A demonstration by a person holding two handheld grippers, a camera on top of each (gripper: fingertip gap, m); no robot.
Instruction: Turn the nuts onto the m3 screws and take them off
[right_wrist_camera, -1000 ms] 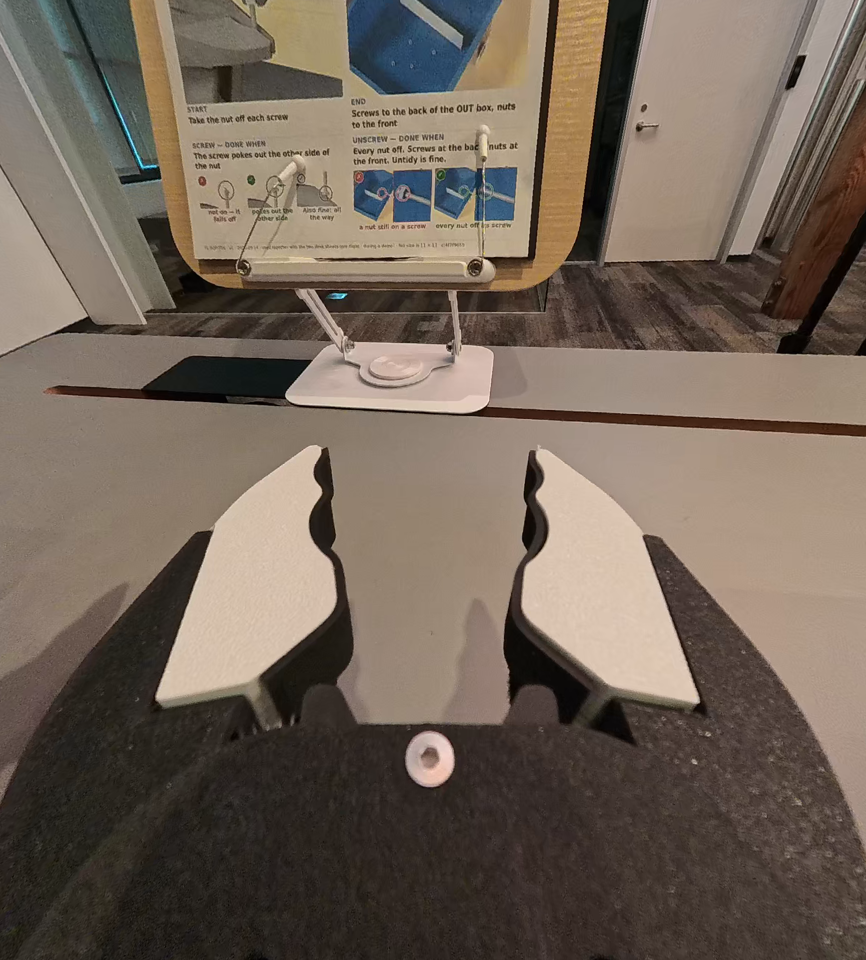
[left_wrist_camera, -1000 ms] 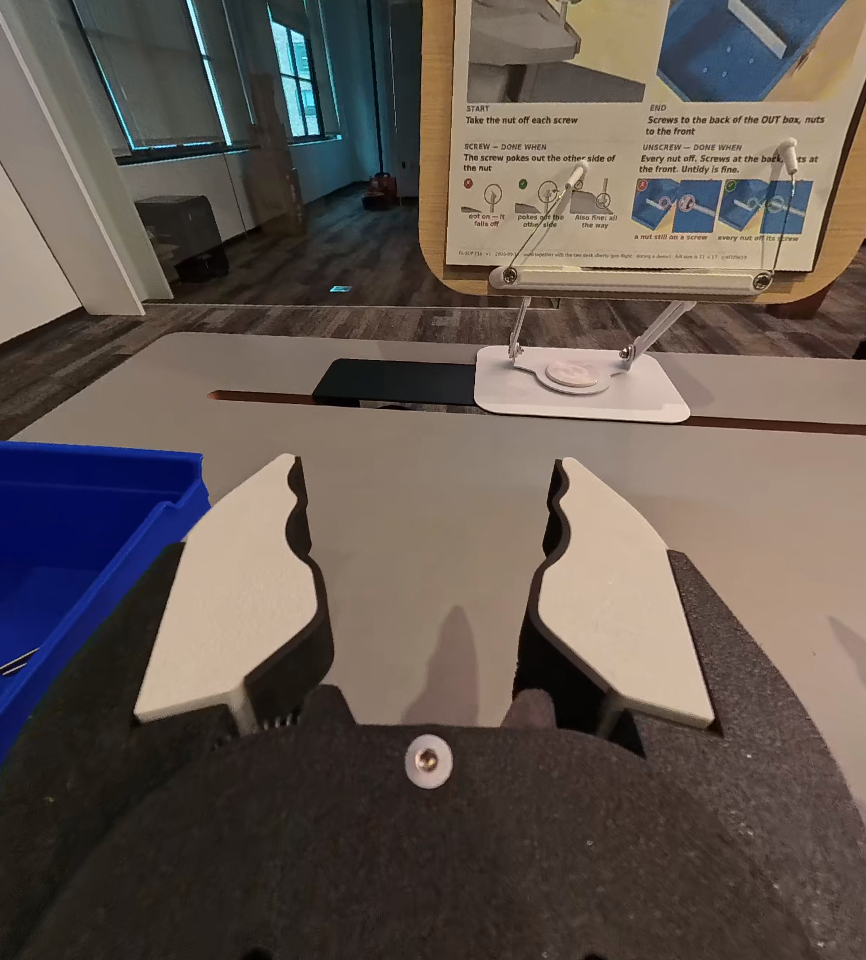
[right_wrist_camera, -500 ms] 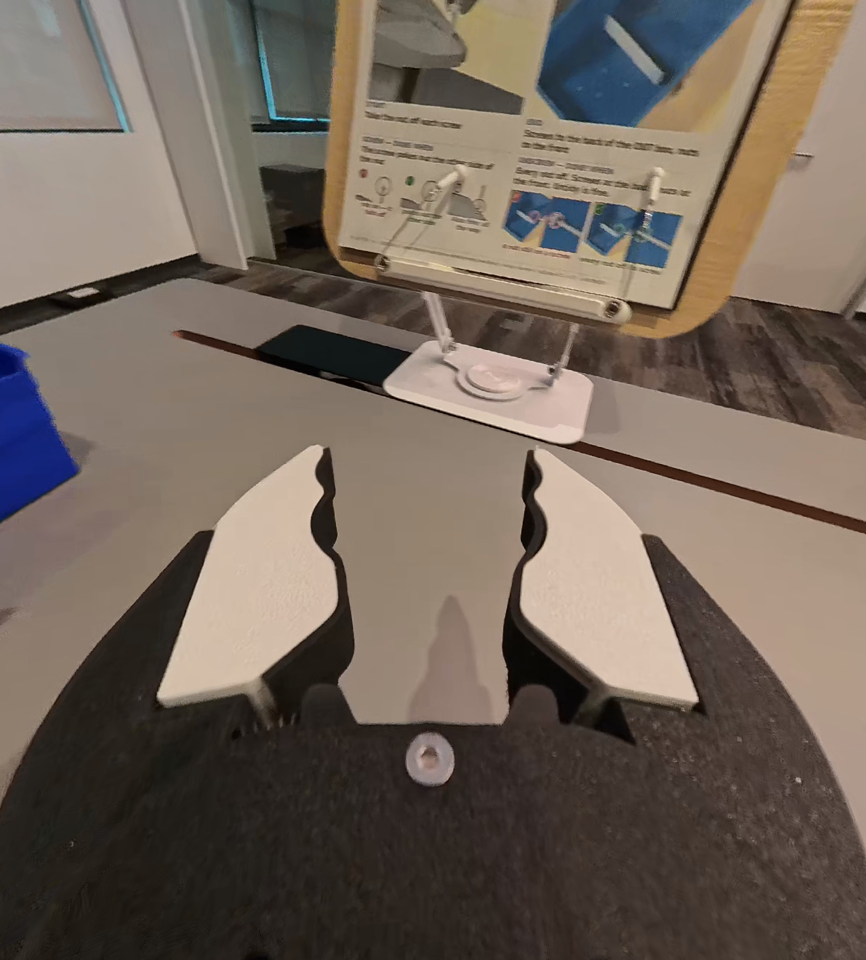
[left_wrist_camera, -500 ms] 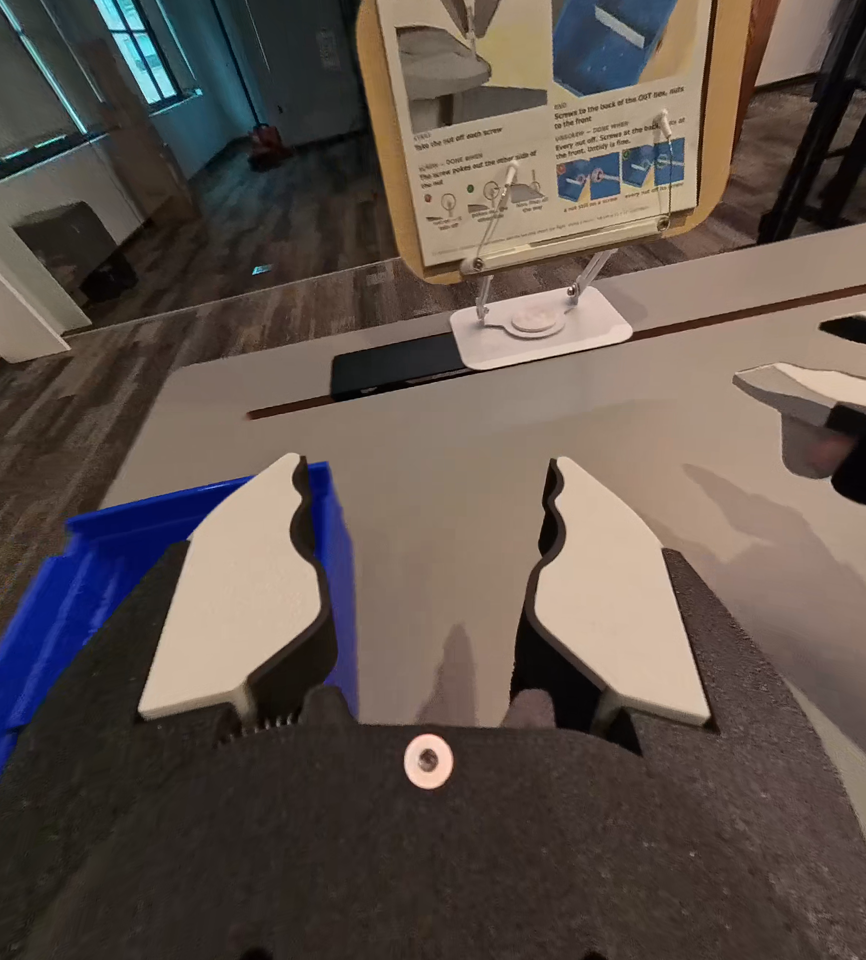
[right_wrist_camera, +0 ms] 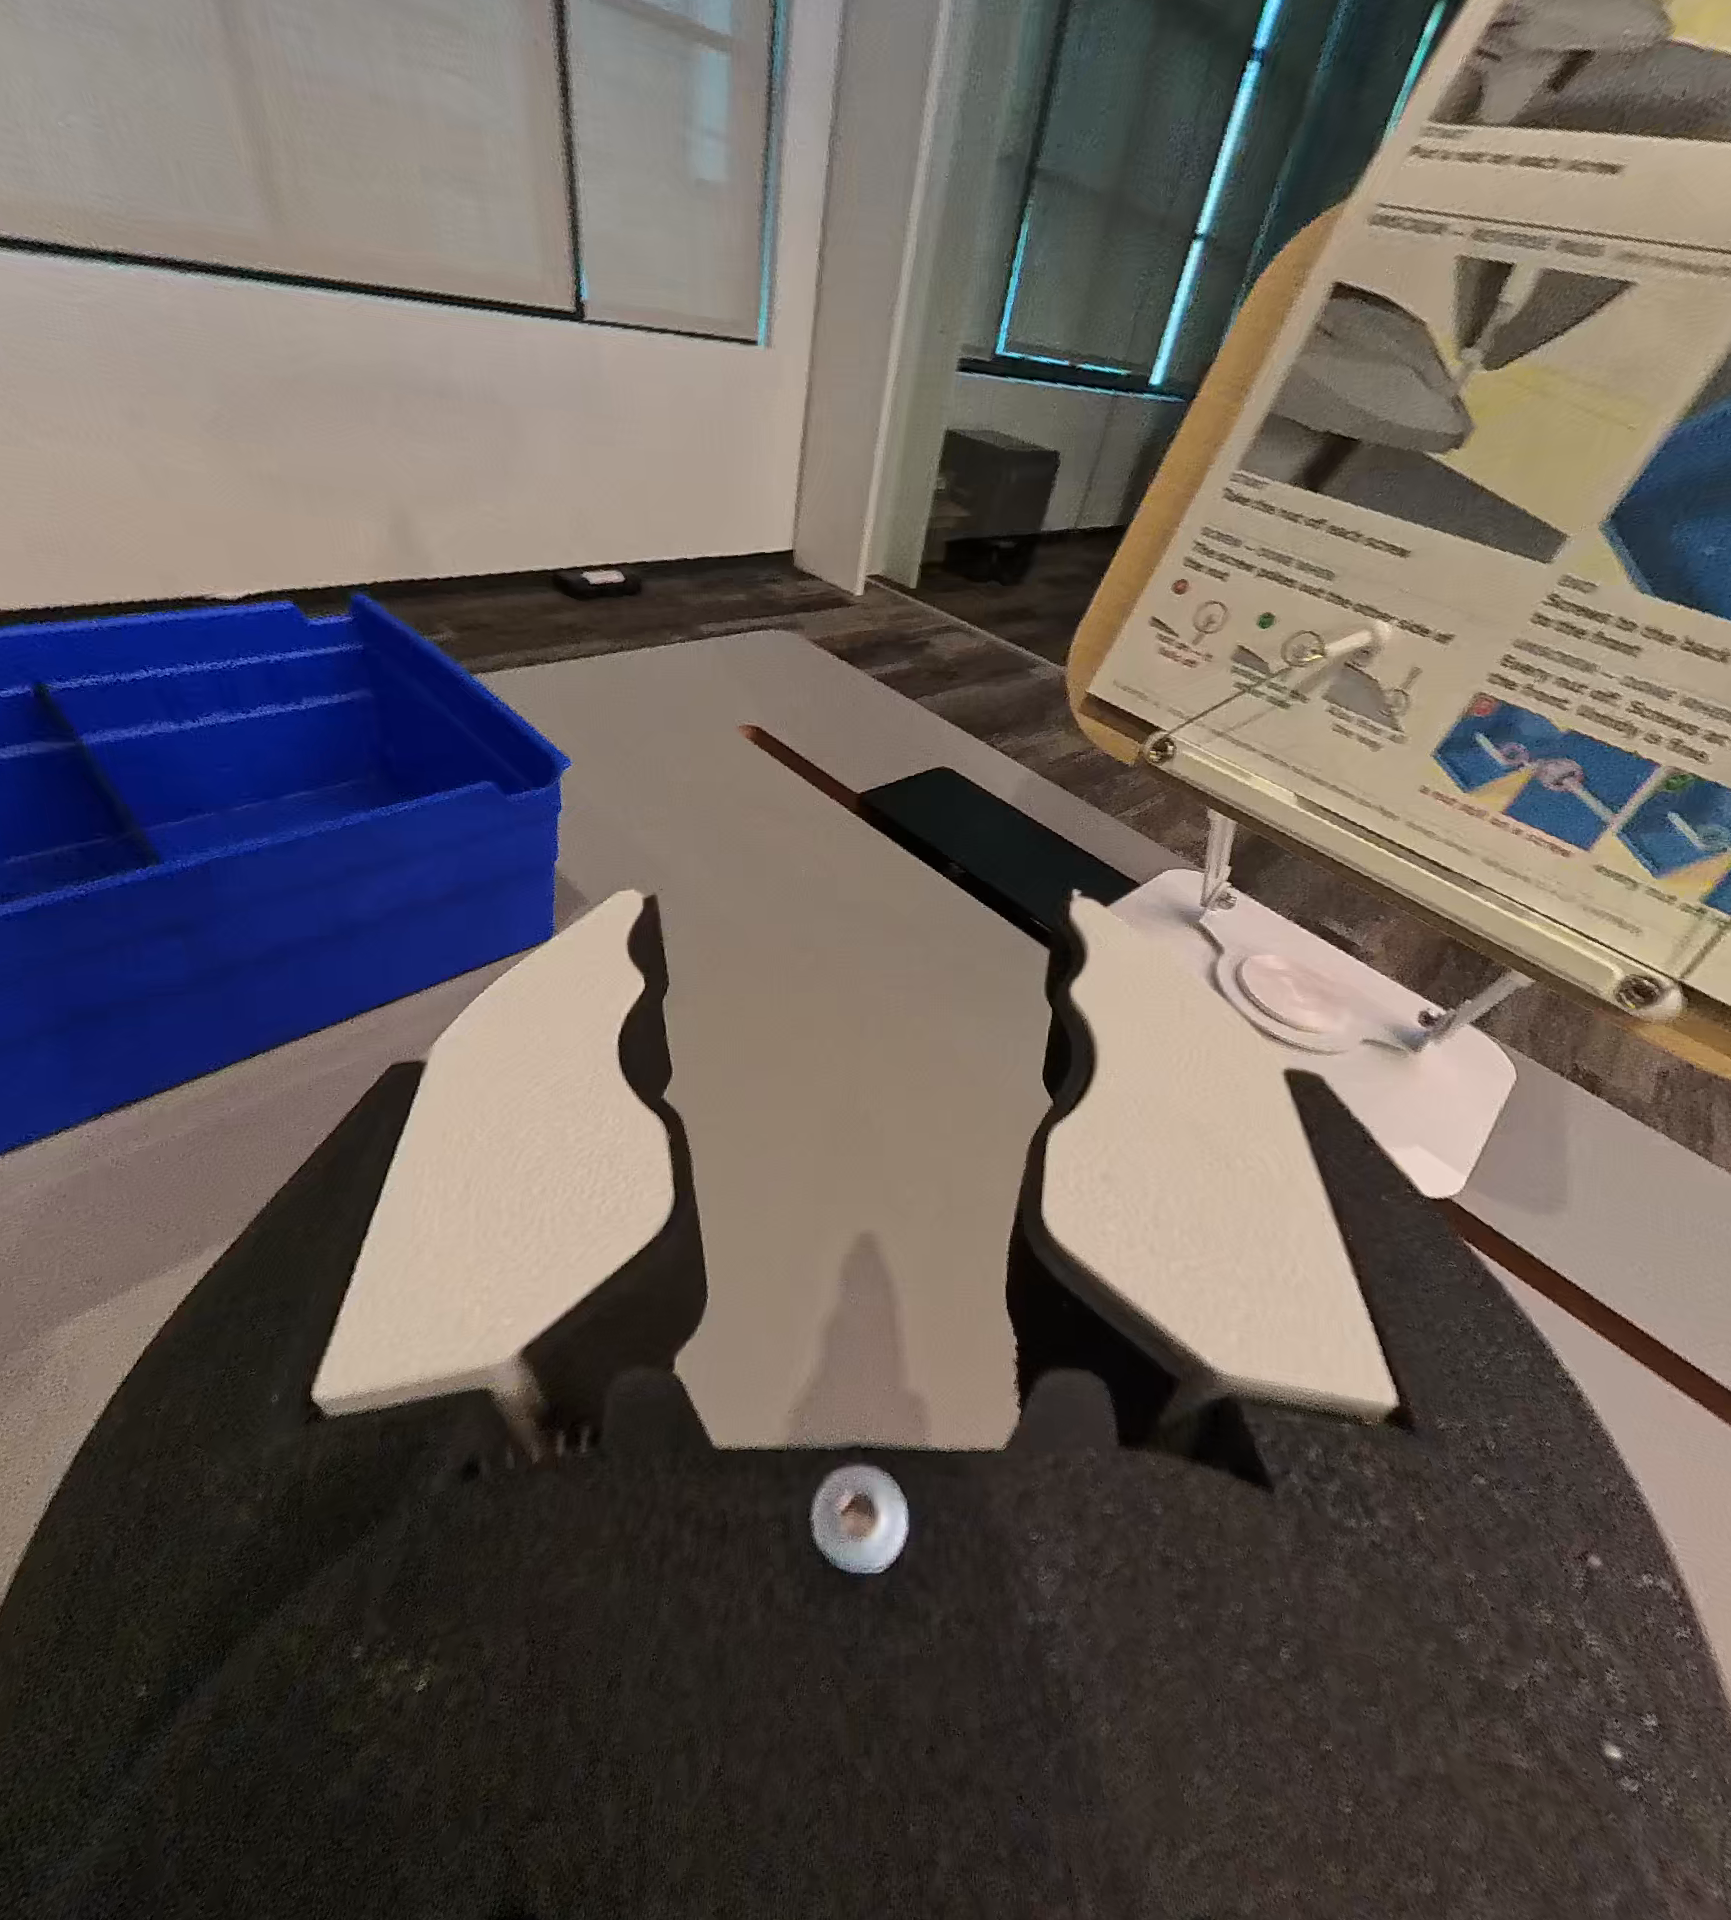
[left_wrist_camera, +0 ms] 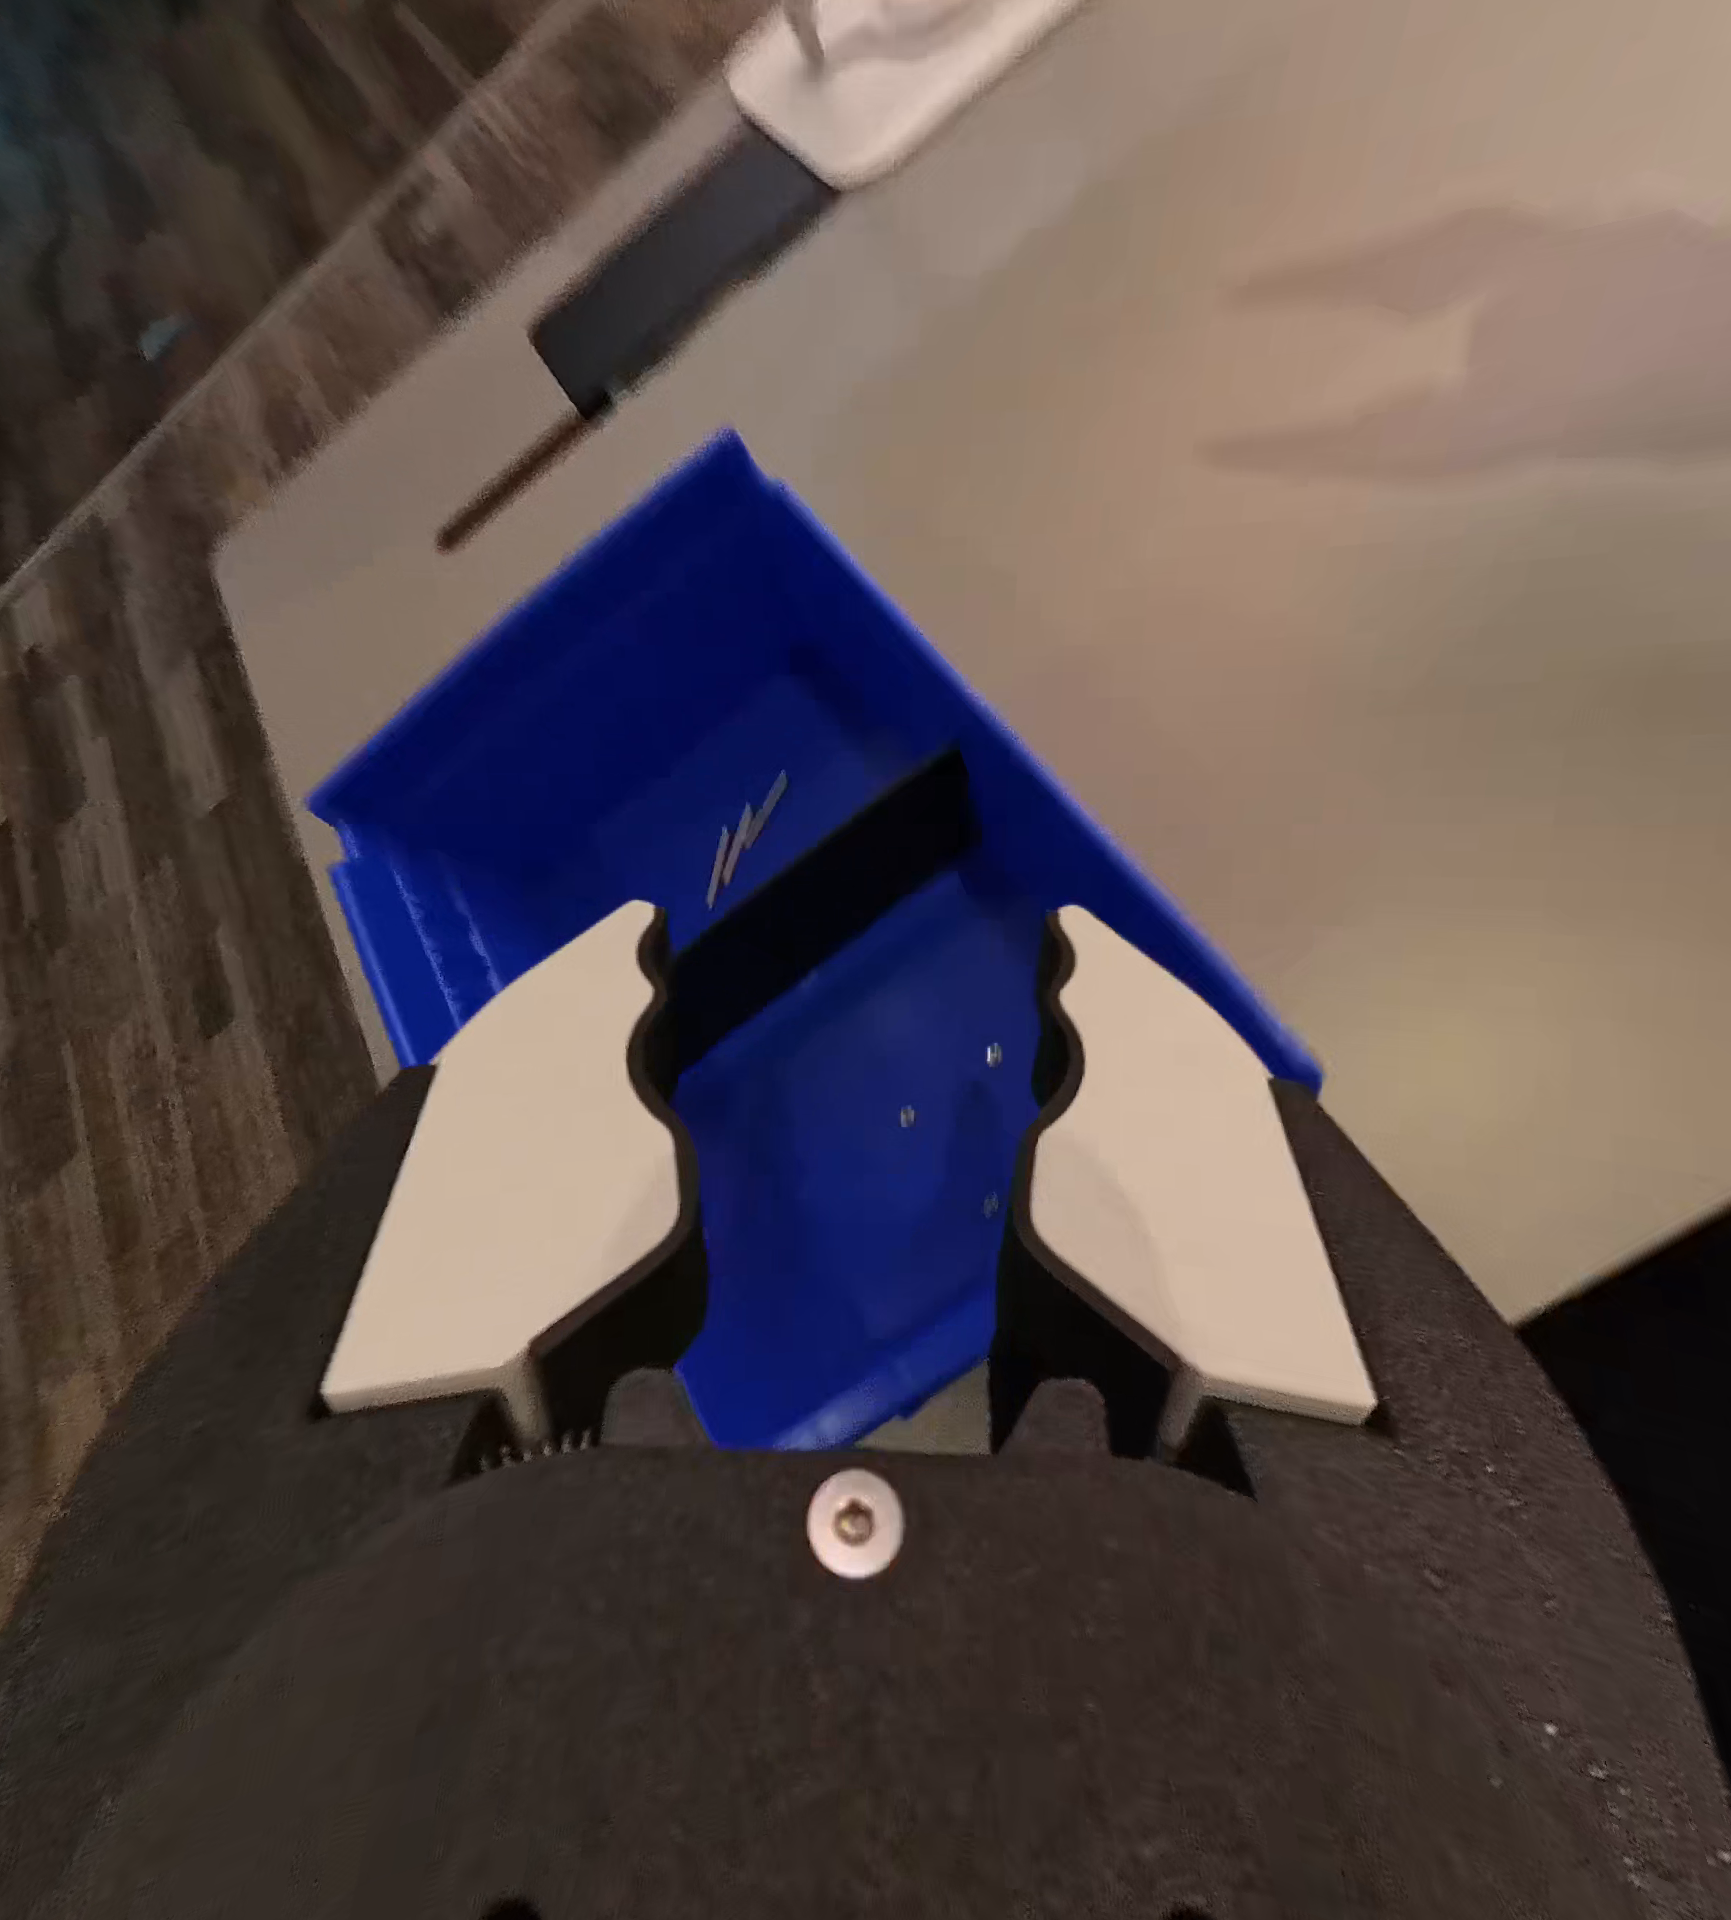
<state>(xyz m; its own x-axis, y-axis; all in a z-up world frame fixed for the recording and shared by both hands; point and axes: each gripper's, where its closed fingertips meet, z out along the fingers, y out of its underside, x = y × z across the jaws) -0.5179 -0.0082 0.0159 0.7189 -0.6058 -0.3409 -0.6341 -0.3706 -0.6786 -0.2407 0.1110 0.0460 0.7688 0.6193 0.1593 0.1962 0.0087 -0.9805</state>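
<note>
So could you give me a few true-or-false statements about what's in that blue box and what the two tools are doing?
1. The blue plastic box has a black divider across it. True.
2. Thin silver screws and small nuts lie in one compartment. False: opposite sides of the divider.
3. The left gripper grips a screw. False: its fingers are apart, empty.
4. The right gripper is open over bare grey table. True.

Three thin screws (left_wrist_camera: pixel 747 840) lying flat beyond black divider; three loose nuts (left_wrist_camera: pixel 908 1117) in nearer compartment.
</note>
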